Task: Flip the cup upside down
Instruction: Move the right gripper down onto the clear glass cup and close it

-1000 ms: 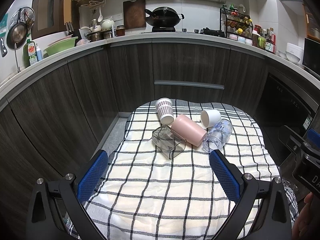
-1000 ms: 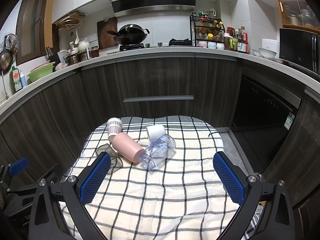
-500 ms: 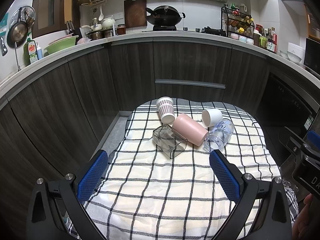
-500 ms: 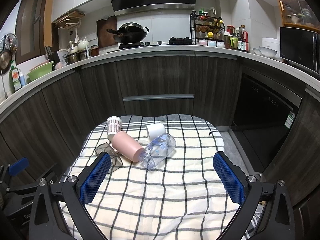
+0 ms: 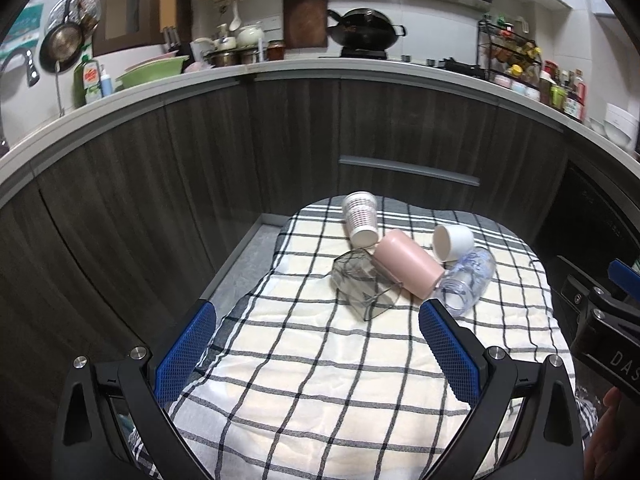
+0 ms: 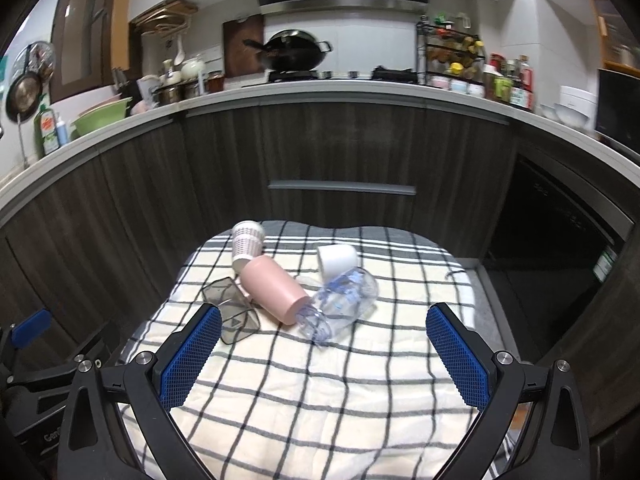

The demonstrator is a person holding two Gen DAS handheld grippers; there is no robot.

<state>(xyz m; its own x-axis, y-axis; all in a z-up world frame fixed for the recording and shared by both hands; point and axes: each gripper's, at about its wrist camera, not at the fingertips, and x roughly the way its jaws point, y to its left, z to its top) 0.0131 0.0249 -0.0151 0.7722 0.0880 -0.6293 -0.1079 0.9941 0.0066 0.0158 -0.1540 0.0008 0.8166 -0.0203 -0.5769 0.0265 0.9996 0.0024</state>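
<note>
Cups (image 5: 404, 268): lying sideways, clustered ahead
Left gripper (image 5: 318, 350): wide, empty, nearer
Right gripper (image 6: 322, 354): wide, empty

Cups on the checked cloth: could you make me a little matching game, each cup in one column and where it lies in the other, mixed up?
Cups:
1. pink cup
2. patterned paper cup
3. plain white cup
4. smoky grey cup

Places:
A. farthest back on the left, near the cloth's far edge
B. middle of the pile, on its side
C. front left, nearest the left tongs
D. back right, just behind the clear blue-printed cup

Pairs: 1-B, 2-A, 3-D, 4-C
</note>
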